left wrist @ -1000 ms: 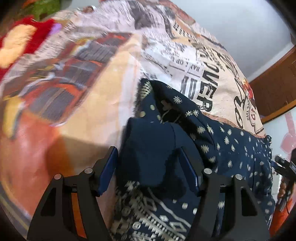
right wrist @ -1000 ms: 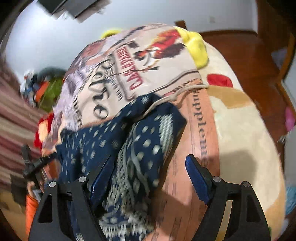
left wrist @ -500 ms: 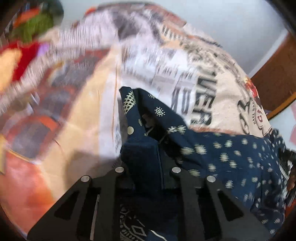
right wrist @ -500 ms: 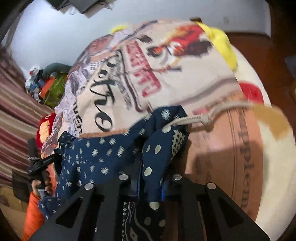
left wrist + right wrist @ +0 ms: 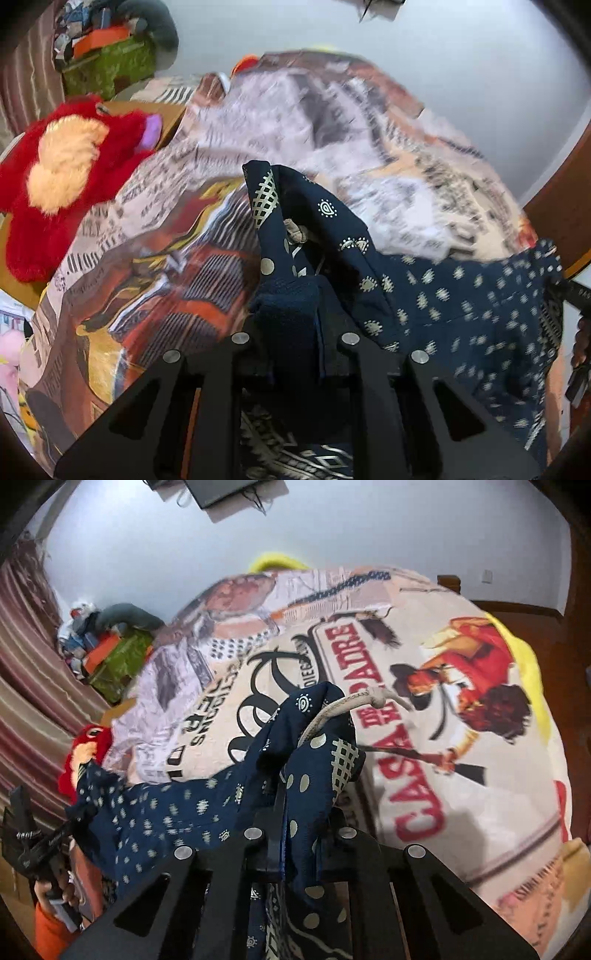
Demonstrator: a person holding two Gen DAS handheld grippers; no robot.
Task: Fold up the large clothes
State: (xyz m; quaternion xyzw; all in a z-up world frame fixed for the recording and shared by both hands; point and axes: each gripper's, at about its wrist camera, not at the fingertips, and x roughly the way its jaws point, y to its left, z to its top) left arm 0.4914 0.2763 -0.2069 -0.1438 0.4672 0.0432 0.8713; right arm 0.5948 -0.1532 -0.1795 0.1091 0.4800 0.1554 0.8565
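Observation:
A navy garment with white dots and tribal print (image 5: 461, 302) (image 5: 166, 812) hangs stretched between my two grippers above the bed. My left gripper (image 5: 291, 328) is shut on a bunched navy corner of it, the cloth rising between the black fingers. My right gripper (image 5: 295, 823) is shut on the other corner, where a beige drawstring (image 5: 351, 701) with a knot sticks out above the fold. In the right wrist view the left gripper (image 5: 33, 842) and the person's hand holding it show at the far left edge.
A bedspread printed with newspaper text and red poster lettering (image 5: 424, 738) (image 5: 332, 122) covers the bed below. A red plush toy (image 5: 66, 177) lies at its left side. A green box with clutter (image 5: 118, 657) stands by striped curtains. A wooden door (image 5: 565, 206) is at right.
Both grippers went from open around the cloth to shut on it. They then lifted the garment's corners off the bedspread, and the right one swung across the bed.

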